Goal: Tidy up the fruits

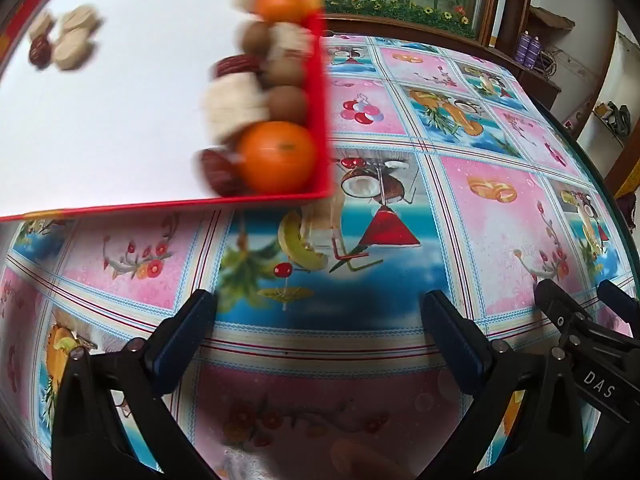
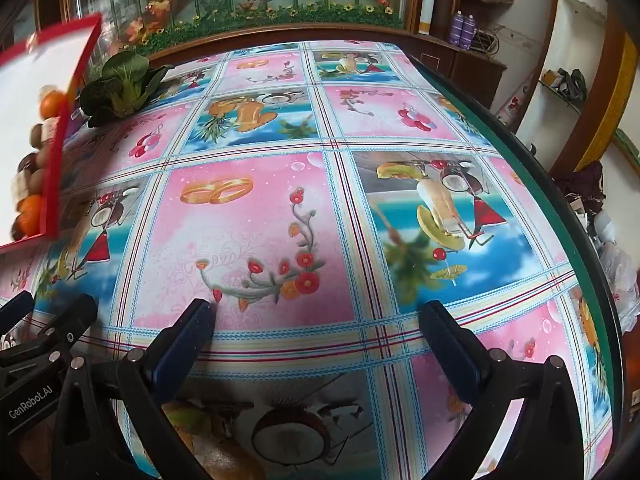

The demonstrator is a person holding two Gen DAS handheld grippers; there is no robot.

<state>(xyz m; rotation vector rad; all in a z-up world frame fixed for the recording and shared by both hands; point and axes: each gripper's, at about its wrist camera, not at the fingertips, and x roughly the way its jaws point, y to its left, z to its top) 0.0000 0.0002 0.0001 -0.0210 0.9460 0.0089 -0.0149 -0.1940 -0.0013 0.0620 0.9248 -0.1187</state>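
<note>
A red tray with a white floor fills the upper left of the left wrist view, blurred and tilted. What holds it is out of sight. Against its right rim are piled two oranges, brown round fruits, red dates and beige pieces. A few more pieces lie at its left. The same tray shows at the left edge of the right wrist view. My left gripper hangs open over the tablecloth below the tray, holding nothing. Beside it, my right gripper is open and holds nothing.
A patterned tablecloth covers the table, whose green edge curves along the right. A green leafy vegetable lies at the far left behind the tray. A wooden cabinet with purple bottles stands beyond the table.
</note>
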